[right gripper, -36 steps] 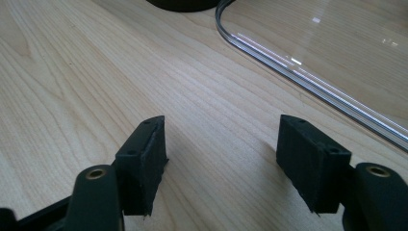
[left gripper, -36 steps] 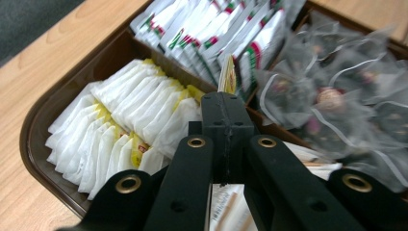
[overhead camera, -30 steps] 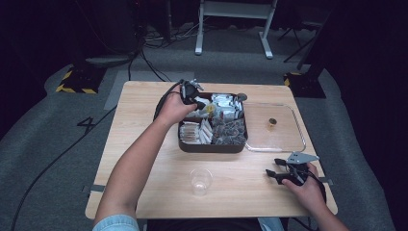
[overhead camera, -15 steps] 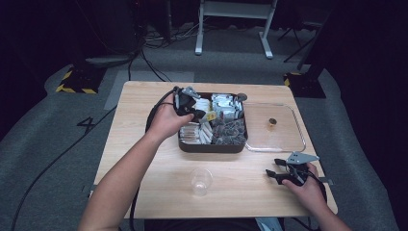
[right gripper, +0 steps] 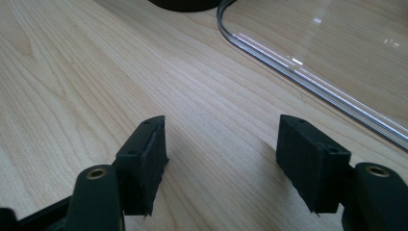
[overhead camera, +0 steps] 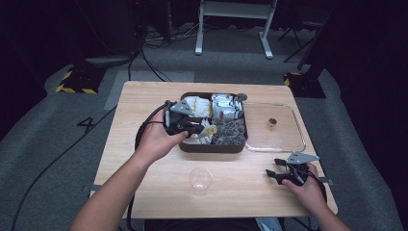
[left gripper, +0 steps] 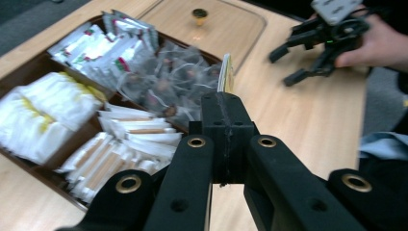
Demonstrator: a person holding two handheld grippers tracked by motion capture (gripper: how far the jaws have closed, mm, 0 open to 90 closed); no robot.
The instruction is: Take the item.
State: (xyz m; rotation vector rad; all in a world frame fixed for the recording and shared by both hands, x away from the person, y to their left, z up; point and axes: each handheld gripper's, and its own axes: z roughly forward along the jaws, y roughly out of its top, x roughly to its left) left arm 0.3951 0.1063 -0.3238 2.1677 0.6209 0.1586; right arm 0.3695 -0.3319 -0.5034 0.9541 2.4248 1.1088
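Note:
A dark brown tray (overhead camera: 211, 148) with compartments holds white, silver and dark sachets (left gripper: 57, 103). My left gripper (overhead camera: 202, 129) hovers over the tray's near-left compartment, shut on a thin yellow-and-white sachet (left gripper: 225, 74) that stands on edge above the closed jaws (left gripper: 226, 103). The same sachet (overhead camera: 210, 131) pokes out at the gripper's tip in the high view. My right gripper (overhead camera: 272, 175) rests low over the table at the near right. Its jaws (right gripper: 221, 159) stand apart with only bare wood between them.
A clear lid (overhead camera: 298, 144) with a small brass knob (overhead camera: 272, 122) lies flat to the right of the tray, its rim (right gripper: 308, 82) just ahead of my right gripper. A small clear glass cup (overhead camera: 200, 180) stands near the front edge. Black cables trail off the table's left side.
My left hand has drawn back from the tray's far side toward the near-left compartment and risen a little, with the sachet in its jaws. The right hand has kept still.

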